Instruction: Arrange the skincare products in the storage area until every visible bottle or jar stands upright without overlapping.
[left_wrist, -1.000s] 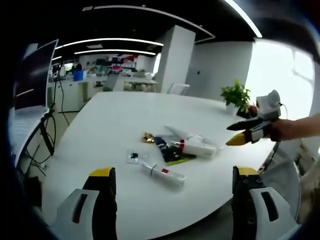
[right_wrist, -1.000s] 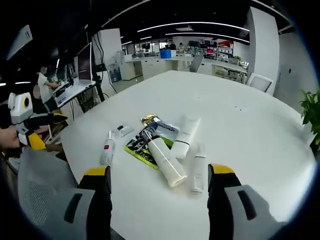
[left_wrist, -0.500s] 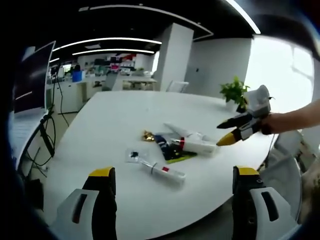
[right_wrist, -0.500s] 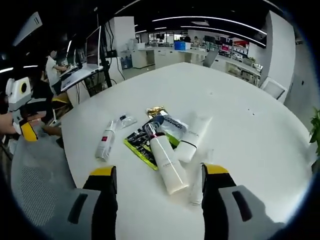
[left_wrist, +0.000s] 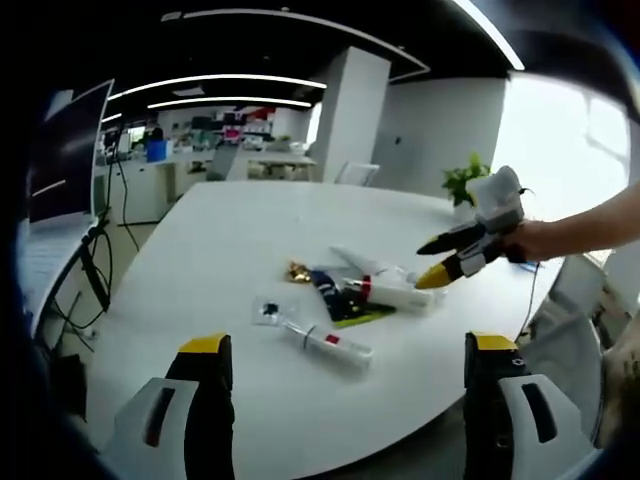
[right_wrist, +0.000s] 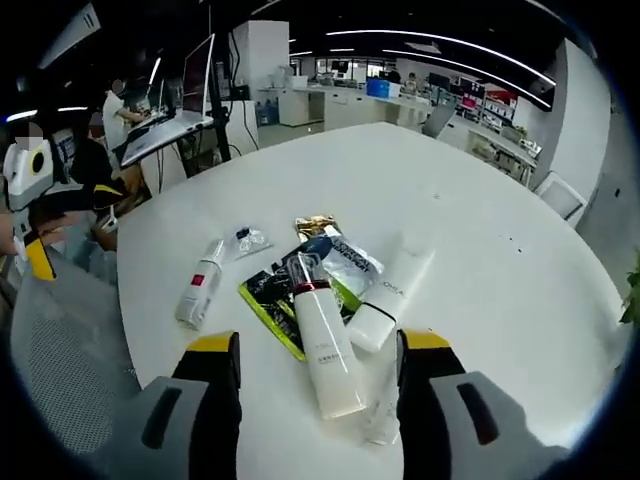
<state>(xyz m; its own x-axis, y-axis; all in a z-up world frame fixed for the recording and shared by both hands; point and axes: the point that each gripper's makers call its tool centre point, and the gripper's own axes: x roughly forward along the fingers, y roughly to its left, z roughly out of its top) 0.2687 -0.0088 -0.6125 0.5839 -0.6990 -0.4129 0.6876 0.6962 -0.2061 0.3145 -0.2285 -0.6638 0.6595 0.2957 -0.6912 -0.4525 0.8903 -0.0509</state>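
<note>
Several skincare products lie flat in a loose pile on the white table (right_wrist: 500, 210). A white pump bottle (right_wrist: 322, 350) with a dark cap points at my right gripper (right_wrist: 320, 395), which hovers open just over its base. A white tube (right_wrist: 390, 295) lies beside it, and a clear bottle (right_wrist: 378, 415) rests by the right jaw. A small bottle with a red label (right_wrist: 198, 290) lies apart to the left. My left gripper (left_wrist: 350, 400) hangs open at the table's edge, short of the red-labelled bottle (left_wrist: 325, 343). The right gripper (left_wrist: 440, 262) reaches over the pile (left_wrist: 365, 290).
A green-black sachet (right_wrist: 262, 298), a blue packet (right_wrist: 348, 262), a gold wrapper (right_wrist: 315, 225) and a small clear packet (right_wrist: 250, 240) lie among the products. A mesh chair (right_wrist: 60, 370) stands at the table's edge. A potted plant (left_wrist: 468, 182) stands at the far side.
My right gripper has moved in over the pile, so the products look larger in its view, and its jaws stand slightly closer together. The left gripper has stayed put.
</note>
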